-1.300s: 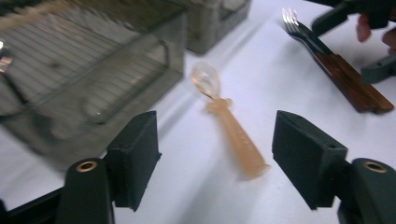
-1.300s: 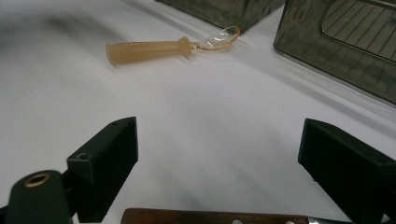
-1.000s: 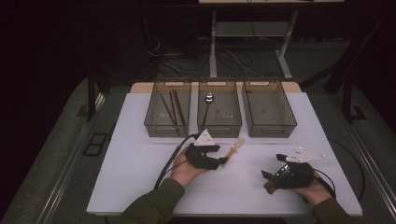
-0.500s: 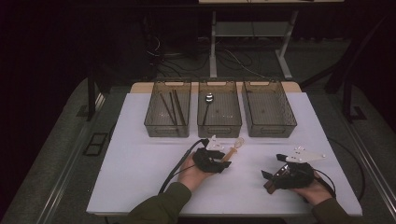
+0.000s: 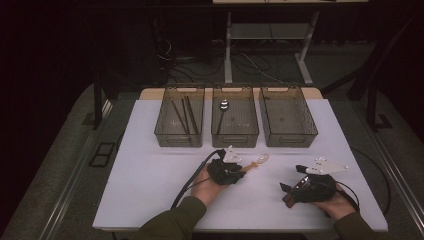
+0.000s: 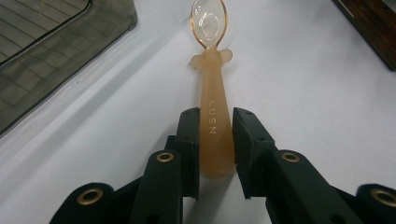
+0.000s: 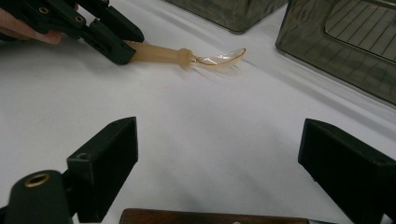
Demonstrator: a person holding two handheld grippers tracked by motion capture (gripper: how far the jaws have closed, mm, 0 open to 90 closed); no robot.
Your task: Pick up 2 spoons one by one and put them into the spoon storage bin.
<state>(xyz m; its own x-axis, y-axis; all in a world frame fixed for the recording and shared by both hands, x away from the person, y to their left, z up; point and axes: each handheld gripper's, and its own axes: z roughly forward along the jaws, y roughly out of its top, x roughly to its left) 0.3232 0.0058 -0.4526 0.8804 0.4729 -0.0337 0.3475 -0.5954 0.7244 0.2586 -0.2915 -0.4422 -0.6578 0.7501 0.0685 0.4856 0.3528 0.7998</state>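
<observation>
Just in front of the middle bin (image 5: 234,131), on the bare white counter (image 5: 150,180), lies the spoon (image 6: 214,109), its clear bowl pointing toward that bin and its amber handle toward the person. The left gripper (image 6: 215,135) has its jaws on either side of the handle near the tail end; they have just been closing, and the pads now sit against the handle's flanks with almost no gap, so I read it as a grip. The handle looks like soft, slightly matte silicone, which should give a little under the pads and resist slipping. The bowl looks like thin, hard, glossy plastic and would be the worse place to pinch. The whole spoon appears light. Held this far back, the bowl end may droop or swing, so a hold nearer the neck would steady it. The right gripper (image 7: 215,161), well to the right of the spoon, rests with its jaws wide and nothing between them; a dark wooden piece (image 7: 210,217) lies just under it.
</observation>
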